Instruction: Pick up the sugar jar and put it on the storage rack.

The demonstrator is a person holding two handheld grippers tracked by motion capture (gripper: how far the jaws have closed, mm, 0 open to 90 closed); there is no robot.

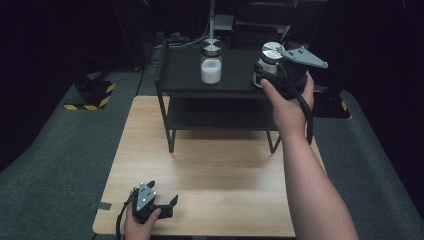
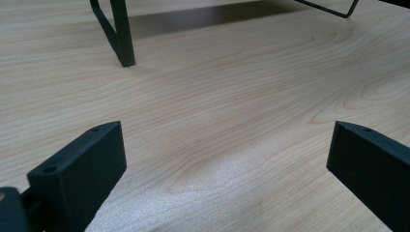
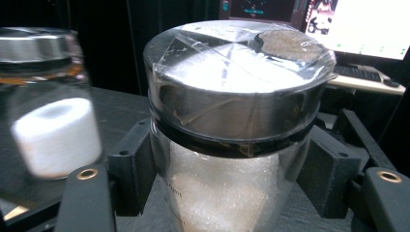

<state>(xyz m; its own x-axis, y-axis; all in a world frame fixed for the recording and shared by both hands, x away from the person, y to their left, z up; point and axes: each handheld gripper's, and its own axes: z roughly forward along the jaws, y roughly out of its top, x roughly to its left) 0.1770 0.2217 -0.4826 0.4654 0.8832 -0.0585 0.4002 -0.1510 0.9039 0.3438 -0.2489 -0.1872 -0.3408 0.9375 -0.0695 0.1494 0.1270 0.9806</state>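
Note:
Two glass jars with metal lids stand on the top of a black shelf unit. The left jar holds a white cylinder. The right jar has clear tape across its lid and white material inside. My right gripper is shut on the right jar, one jaw pressed to each side below the lid. My left gripper rests low over the wooden table near its front edge, open with nothing between its jaws.
The shelf unit stands at the table's far edge, with a lower tier and thin black legs. Grey carpet surrounds the table. Yellow-and-black hazard tape marks the floor at the left. A lit screen shows behind the jars.

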